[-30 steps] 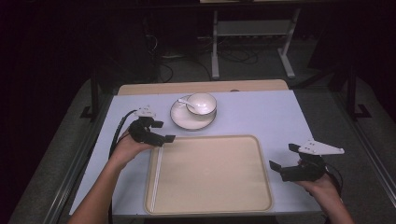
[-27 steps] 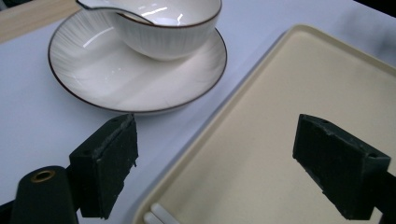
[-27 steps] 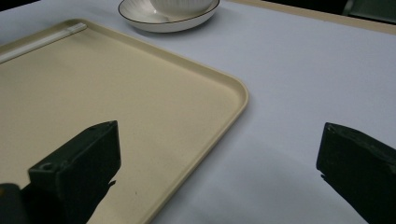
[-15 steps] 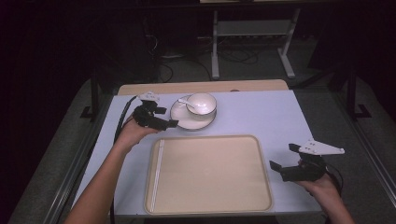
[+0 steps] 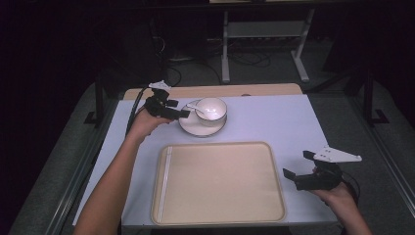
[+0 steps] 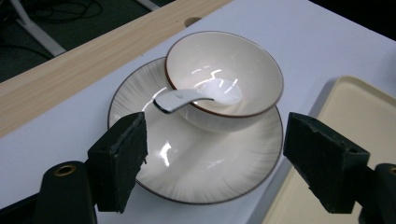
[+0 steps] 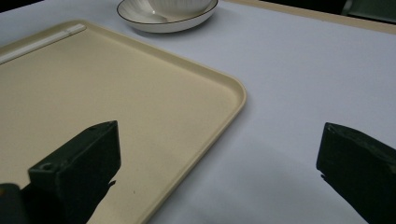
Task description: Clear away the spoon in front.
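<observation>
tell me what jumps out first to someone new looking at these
A white bowl with a spoon in it sits on a plate at the table's far side, the left gripper open beside it. Nearer lies a big cream tray, with the right gripper open at its right edge.

A wide beige tray (image 5: 220, 183) lies bare at the table's (image 5: 274, 117) near edge, its surface white, with a wooden strip (image 5: 254, 90) along the far edge.
</observation>
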A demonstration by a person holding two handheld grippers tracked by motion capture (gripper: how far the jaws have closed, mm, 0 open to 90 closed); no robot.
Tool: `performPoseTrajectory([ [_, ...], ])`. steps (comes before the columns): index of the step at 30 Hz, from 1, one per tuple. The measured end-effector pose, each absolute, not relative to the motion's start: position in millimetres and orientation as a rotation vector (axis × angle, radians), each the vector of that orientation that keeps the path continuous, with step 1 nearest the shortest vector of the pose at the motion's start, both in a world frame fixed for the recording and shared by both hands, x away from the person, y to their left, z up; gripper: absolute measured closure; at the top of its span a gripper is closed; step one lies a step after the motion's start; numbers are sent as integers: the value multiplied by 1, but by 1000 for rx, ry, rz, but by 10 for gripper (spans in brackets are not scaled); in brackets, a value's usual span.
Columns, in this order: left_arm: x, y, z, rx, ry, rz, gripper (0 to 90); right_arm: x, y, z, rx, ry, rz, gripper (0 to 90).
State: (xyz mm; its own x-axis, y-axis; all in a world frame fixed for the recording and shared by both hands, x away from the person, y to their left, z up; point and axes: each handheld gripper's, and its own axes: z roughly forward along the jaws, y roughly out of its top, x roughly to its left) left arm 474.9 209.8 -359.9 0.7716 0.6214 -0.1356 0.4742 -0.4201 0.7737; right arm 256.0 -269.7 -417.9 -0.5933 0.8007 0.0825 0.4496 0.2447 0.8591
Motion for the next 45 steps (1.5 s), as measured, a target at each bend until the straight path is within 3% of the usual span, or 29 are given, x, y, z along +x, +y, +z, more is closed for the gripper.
performPoseTrajectory([
  [18,520,194,-379,2103,881,153,366,255,-271,-417,1148,2147,1296,0],
  [39,532,194,-394,2075,920,2,617,256,-273,-417,1148,2145,1300,0],
  [45,531,194,-394,2082,914,-15,651,256,-272,-417,1148,2145,1300,0],
])
